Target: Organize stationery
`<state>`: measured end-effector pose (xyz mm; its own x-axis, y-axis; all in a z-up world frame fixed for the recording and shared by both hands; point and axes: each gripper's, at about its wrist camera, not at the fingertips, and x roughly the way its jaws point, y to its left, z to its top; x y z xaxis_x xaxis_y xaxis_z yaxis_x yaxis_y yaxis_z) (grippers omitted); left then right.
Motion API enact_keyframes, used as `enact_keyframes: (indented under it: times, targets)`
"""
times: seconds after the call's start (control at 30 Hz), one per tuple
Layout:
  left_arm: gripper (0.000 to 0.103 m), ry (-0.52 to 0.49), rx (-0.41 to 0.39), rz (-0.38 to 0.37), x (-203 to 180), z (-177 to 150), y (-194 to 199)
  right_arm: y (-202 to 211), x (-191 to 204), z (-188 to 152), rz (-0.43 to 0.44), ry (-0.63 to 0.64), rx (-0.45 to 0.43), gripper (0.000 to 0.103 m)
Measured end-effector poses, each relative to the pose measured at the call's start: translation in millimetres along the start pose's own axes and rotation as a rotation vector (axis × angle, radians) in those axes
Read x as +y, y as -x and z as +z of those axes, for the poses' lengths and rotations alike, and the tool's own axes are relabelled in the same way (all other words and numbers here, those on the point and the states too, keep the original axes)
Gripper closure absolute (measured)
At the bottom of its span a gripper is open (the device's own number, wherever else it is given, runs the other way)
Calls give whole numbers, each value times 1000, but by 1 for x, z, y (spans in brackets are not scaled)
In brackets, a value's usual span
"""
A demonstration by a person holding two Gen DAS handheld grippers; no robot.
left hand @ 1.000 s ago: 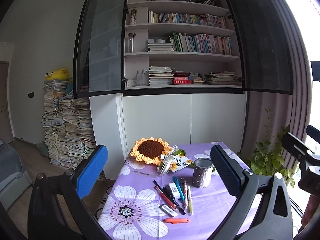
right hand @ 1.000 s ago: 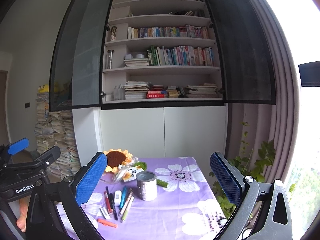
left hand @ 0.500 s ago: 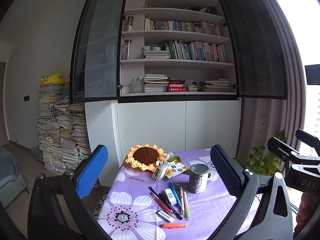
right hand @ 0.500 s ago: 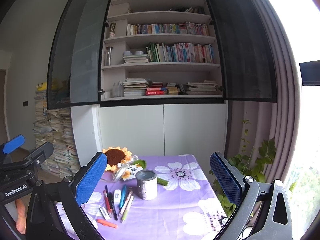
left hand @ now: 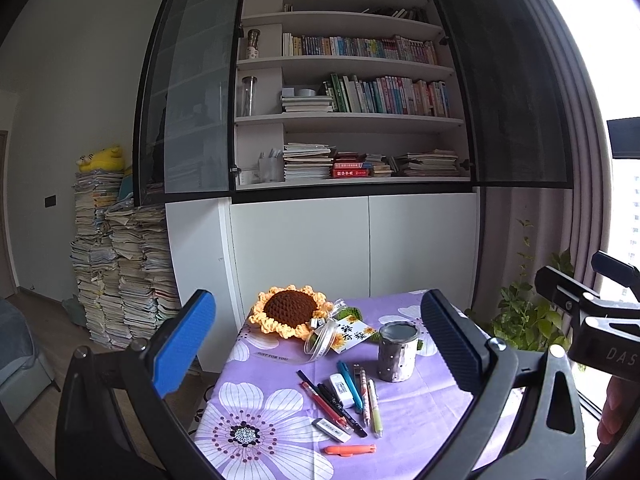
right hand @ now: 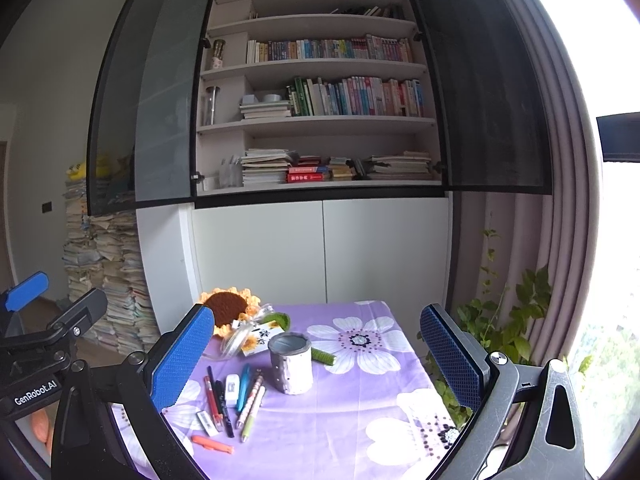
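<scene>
Several pens (left hand: 348,394) (right hand: 240,398) lie side by side on the purple flowered tablecloth (left hand: 424,412) (right hand: 360,404), with two white erasers (left hand: 341,385) (left hand: 330,429) among them. An orange pen (left hand: 349,449) (right hand: 212,443) lies alone nearest the camera. A grey dotted pen cup (left hand: 397,356) (right hand: 290,362) stands upright to their right. My left gripper (left hand: 320,364) and my right gripper (right hand: 316,360) both stand open and empty, high above the table and well back from it.
A crocheted sunflower (left hand: 289,314) and a ribboned card (left hand: 350,332) lie at the table's far side. Behind stands a bookcase (left hand: 352,120) with open glass doors. Book stacks (left hand: 116,264) rise at left, a potted plant (right hand: 508,320) at right.
Both views have tilted slightly upward and drawn back, so the table sits lower in frame. The grippers stay open. Nothing on the table has moved.
</scene>
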<state>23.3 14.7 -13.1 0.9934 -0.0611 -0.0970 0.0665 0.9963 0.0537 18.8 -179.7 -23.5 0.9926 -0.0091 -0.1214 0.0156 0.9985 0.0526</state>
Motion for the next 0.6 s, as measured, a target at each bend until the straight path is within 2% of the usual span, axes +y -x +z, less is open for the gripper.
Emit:
enact_keyframes:
  times: [0.6]
  targets:
    - [1,-53,34,-15,-13,-6,-7,-4,-3,-3,-7,-18,29,0]
